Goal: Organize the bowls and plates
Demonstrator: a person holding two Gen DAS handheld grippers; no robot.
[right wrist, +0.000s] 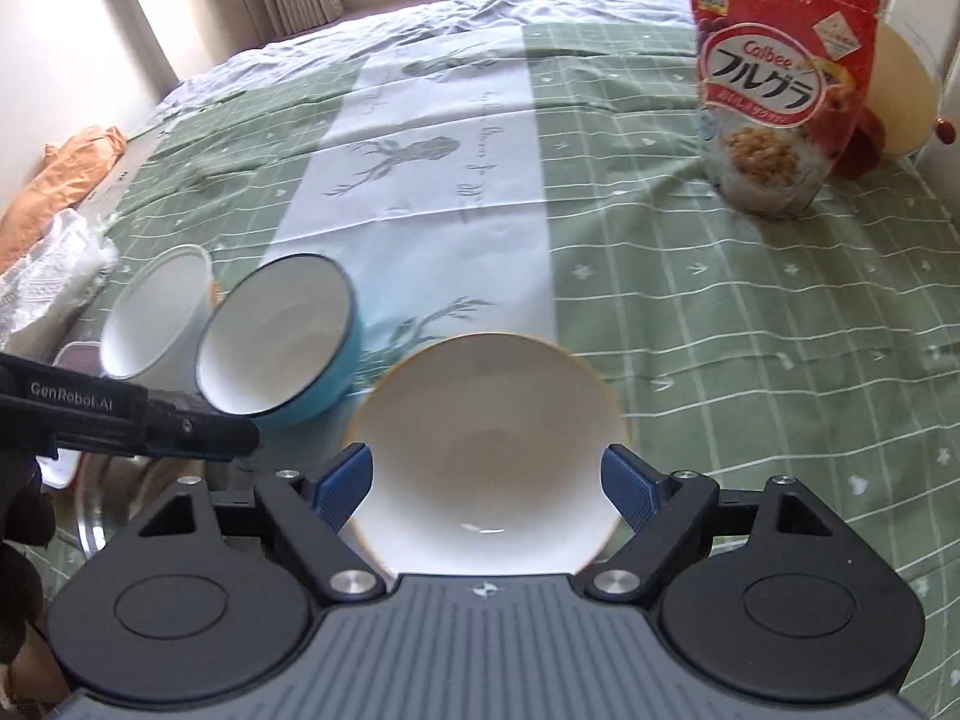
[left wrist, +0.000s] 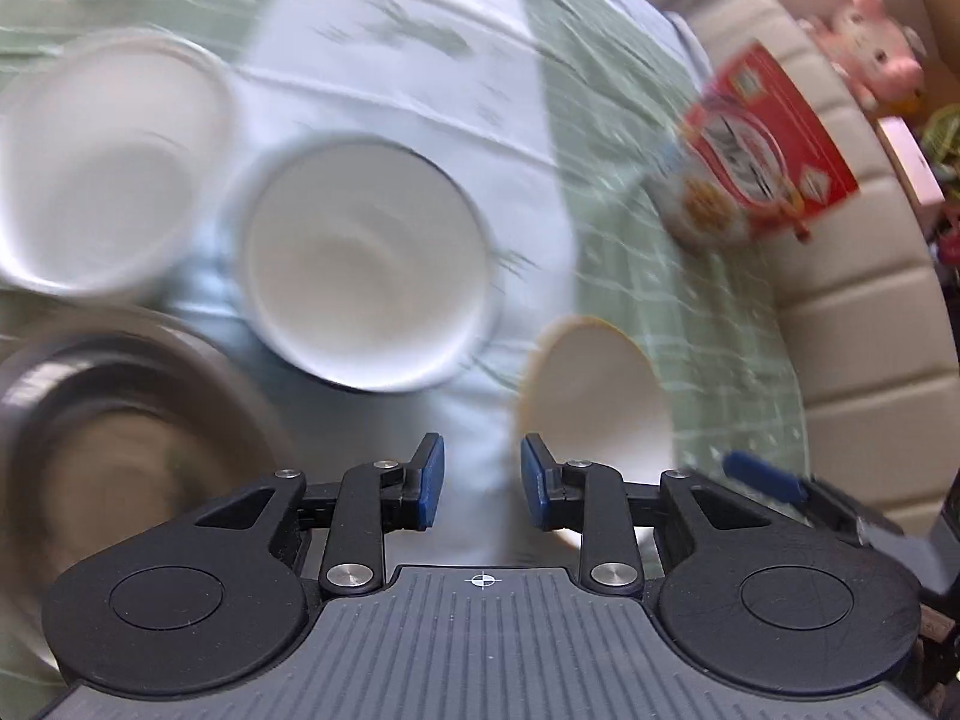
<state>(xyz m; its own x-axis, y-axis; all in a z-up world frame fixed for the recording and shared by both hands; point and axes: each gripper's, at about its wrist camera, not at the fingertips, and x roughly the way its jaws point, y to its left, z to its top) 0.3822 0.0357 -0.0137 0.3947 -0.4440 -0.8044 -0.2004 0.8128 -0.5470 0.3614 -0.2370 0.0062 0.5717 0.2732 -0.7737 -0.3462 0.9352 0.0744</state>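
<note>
A white bowl with a yellow rim [right wrist: 486, 456] lies between the open blue pads of my right gripper [right wrist: 486, 480]; the pads stand apart from its sides. It also shows in the left wrist view [left wrist: 600, 396]. A blue-sided bowl [right wrist: 282, 342] and a white cup [right wrist: 156, 312] stand left of it. In the blurred left wrist view these are the middle bowl [left wrist: 366, 264] and the left cup [left wrist: 102, 168], with a steel bowl [left wrist: 114, 438] at lower left. My left gripper [left wrist: 483, 486] is open and empty above the cloth.
A green checked tablecloth [right wrist: 720, 330] covers the table. A red cereal bag [right wrist: 774, 84] stands at the back right, with a cream pot [right wrist: 906, 90] behind it. White crumpled cloth [right wrist: 54, 264] and an orange cloth [right wrist: 66, 174] lie at the left edge.
</note>
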